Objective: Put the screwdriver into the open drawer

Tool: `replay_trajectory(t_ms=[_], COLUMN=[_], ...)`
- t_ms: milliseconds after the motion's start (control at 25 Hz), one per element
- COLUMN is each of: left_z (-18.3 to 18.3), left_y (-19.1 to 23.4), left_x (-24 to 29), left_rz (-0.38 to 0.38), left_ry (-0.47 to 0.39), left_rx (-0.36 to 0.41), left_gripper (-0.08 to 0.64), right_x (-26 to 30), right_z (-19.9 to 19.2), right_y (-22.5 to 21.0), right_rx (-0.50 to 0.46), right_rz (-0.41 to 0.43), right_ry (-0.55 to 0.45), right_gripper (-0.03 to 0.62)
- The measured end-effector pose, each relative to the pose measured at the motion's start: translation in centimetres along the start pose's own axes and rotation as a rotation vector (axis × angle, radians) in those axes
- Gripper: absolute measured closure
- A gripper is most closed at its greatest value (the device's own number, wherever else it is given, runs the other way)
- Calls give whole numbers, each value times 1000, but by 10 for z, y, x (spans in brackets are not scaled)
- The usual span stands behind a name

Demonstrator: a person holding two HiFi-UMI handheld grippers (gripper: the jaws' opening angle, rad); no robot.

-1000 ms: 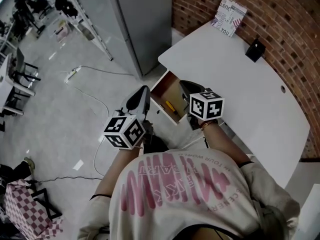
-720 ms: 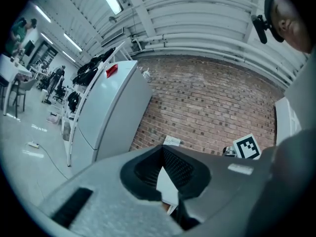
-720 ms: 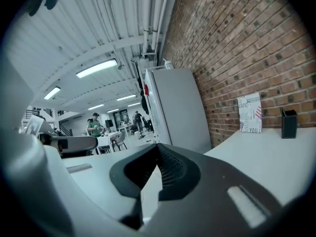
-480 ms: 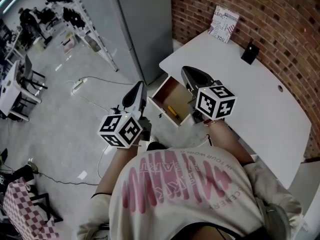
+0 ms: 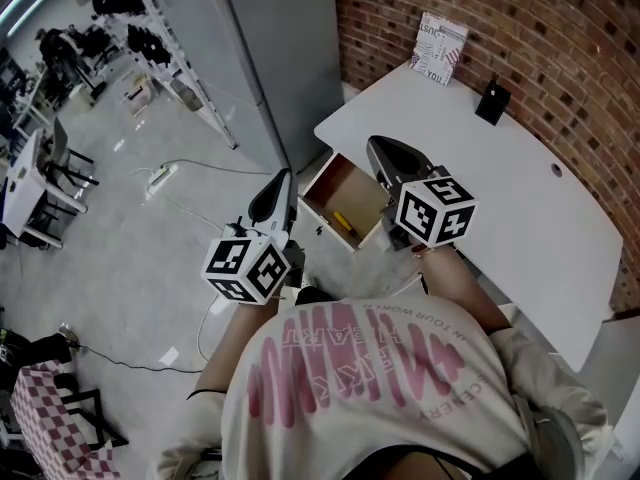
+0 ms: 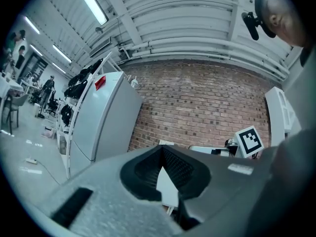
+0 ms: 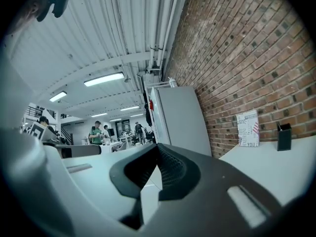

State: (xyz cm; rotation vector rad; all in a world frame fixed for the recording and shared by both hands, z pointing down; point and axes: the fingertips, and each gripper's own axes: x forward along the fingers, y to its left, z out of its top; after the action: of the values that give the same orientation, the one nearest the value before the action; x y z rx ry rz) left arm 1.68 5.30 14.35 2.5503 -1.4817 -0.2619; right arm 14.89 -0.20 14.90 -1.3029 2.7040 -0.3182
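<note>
Inside the open drawer [image 5: 352,188], at the worktop's [image 5: 500,198] left edge: the screwdriver [image 5: 343,221]. Flanking it, clenched on nothing: left hand-held gripper [image 5: 287,175] and right hand-held gripper [image 5: 376,145]. Looks done; nothing left to place.

Ahead of the jaws rises a brick wall [image 6: 197,102]; left of them, a grey cabinet [image 6: 106,117] on a pale floor [image 6: 19,152].

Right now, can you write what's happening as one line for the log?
left gripper: shut, empty | right gripper: shut, empty | drawer: open | screwdriver: inside it | task: looks done
</note>
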Motion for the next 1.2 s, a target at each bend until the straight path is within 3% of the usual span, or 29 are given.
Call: replay_trajectory(t_ms=[1200], left_z=[-41], left_y=[-12], left_x=[-28], left_rz=[65], left_ry=[49], left_rx=[-60], left_gripper=[560], right_x=[-31], right_z=[-54], right_y=[-2], right_rx=[47], right_rz=[6], right_ry=[121], right_gripper=[583])
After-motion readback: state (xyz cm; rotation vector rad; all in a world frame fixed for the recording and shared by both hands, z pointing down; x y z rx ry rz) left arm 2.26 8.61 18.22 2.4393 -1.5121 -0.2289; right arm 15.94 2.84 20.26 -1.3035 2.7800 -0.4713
